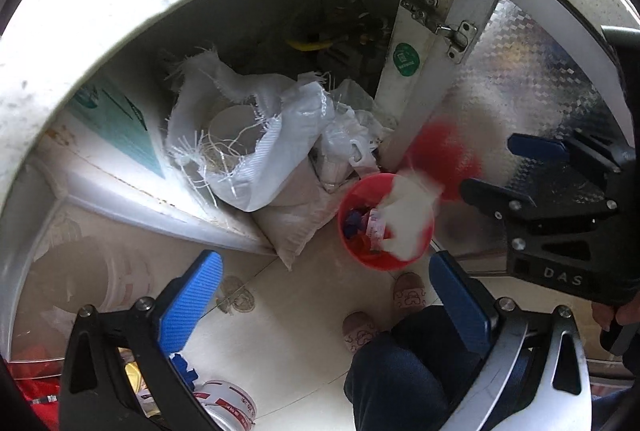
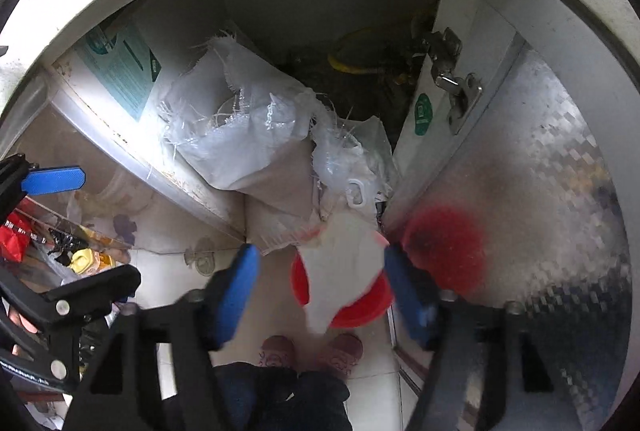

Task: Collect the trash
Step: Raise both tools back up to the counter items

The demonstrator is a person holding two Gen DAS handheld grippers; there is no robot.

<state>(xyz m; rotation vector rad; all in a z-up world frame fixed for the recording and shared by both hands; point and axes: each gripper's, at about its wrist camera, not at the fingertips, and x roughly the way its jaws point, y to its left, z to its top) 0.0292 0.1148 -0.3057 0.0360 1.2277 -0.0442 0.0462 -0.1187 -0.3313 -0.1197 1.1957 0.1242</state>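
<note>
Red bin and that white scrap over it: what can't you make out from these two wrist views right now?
- White scrap: motion-blurred in both views; material unclear, and whether it has landed.
- Red bin contents: right wrist view, covered by the scrap; left wrist view, small and partly covered.
- Cabinet interior: too dark in both.
- Left gripper: open; nothing between its fingers.
- Right gripper: open; blurred.
</note>
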